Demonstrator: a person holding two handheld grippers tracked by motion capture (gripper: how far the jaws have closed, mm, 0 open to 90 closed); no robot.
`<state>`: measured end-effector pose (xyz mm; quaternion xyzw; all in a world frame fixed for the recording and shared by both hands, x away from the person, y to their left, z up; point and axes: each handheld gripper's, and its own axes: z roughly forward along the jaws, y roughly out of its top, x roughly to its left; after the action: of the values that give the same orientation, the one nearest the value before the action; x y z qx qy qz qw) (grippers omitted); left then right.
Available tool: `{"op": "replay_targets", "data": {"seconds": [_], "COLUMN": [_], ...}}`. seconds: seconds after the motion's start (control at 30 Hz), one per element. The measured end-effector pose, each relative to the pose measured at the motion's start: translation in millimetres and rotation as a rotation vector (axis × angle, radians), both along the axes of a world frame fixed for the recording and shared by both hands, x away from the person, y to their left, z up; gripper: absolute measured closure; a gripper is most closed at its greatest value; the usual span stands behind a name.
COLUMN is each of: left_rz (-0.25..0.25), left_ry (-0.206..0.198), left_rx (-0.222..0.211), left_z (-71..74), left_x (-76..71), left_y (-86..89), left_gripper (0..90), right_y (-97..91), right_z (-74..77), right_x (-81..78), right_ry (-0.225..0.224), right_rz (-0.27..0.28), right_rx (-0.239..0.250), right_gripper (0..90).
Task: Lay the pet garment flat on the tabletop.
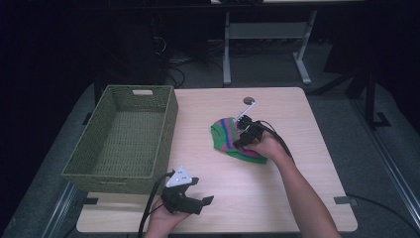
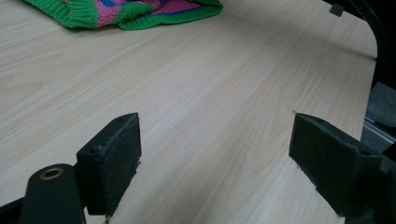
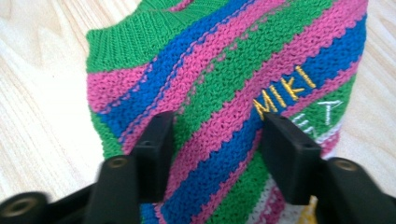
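High view: a green woven basket (image 1: 124,139) sits at nine o'clock on the counter (image 1: 277,188), nothing inside it. Just right of centre lies a striped knit sweater (image 1: 228,136); the right hand-held gripper (image 1: 243,130) straddles a fold of it, half-closed. At six o'clock, the left hand-held gripper (image 1: 205,202) gapes wide, holding nothing.

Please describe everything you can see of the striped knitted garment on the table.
The knitted garment is yarn in green, pink and blue stripes with a ribbed green edge and yellow stitched letters "MIKI". It lies bunched on the wooden table, right of the basket. The right gripper is down on it, jaws straddling the fabric.
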<state>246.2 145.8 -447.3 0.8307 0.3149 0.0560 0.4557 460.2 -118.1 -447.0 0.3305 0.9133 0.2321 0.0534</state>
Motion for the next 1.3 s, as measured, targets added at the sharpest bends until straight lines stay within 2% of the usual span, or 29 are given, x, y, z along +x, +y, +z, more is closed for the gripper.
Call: {"op": "replay_targets", "data": {"seconds": [0.03, 0.2, 0.37, 0.4, 0.43, 0.53, 0.63, 0.73, 0.87, 1.0, 1.07, 1.2, 1.23, 1.3], "left_rz": [0.0, -0.003, -0.002, -0.001, 0.001, 0.007, 0.008, 0.01, 0.014, 0.027, 0.025, 0.03, 0.031, 0.03], "left_ry": [0.001, 0.003, 0.002, 0.001, 0.002, 0.012, 0.01, 0.005, 0.007, 0.009, 0.008, 0.007, 0.008, 0.004], "left_rx": [0.001, 0.008, 0.005, 0.004, -0.001, -0.018, -0.012, -0.013, -0.017, -0.026, -0.024, -0.029, -0.029, -0.025], "left_z": [-0.1, -0.8, -0.3, -0.2, 0.0, -0.4, -0.3, 0.2, 0.4, 0.3, 0.3, 0.3, 0.3, 0.8], "left_x": [0.0, 0.4, -0.2, -0.1, -0.1, 1.1, 1.1, 0.2, 0.2, 0.1, 0.3, 0.5, 0.5, 0.9], "left_y": [0.0, -1.3, 0.0, 0.9, 1.8, 3.0, 2.4, 2.0, 2.8, 5.3, 6.0, 5.2, 5.2, 6.5], "left_gripper": [16.5, 16.5, 16.5, 16.5, 16.5, 16.5, 16.5, 16.5, 16.6, 16.6, 16.5, 16.5, 16.5, 16.5], "right_y": [0.0, 3.6, 0.6, 0.4, 0.4, -1.2, -6.3, -18.8, -28.6, -41.9, -46.1, -52.9, -55.0, -57.5], "right_z": [0.0, 1.7, 1.8, 3.8, 3.8, 8.2, 15.1, 25.3, 33.5, 45.9, 50.9, 62.5, 66.5, 71.8], "right_x": [0.0, -1.4, -0.3, -2.0, -2.0, -3.4, -2.5, -2.7, -5.3, -9.9, -12.7, -19.9, -22.5, -25.9], "right_ry": [0.0, 0.005, 0.023, 0.009, 0.009, 0.022, 0.023, 0.033, 0.03, 0.035, 0.036, 0.02, -0.005, -0.01], "right_rz": [0.0, -0.008, -0.031, -0.019, -0.019, -0.005, -0.01, -0.028, -0.038, -0.048, -0.042, -0.032, -0.027, -0.016], "right_rx": [0.0, -0.009, 0.027, 0.048, 0.048, 0.089, 0.115, 0.176, 0.205, 0.269, 0.282, 0.309, 0.311, 0.329], "right_gripper": [49.3, 65.8, 72.7, 73.8, 73.8, 74.1, 74.2, 74.2, 74.2, 74.1, 74.1, 74.1, 74.1, 74.1]}}
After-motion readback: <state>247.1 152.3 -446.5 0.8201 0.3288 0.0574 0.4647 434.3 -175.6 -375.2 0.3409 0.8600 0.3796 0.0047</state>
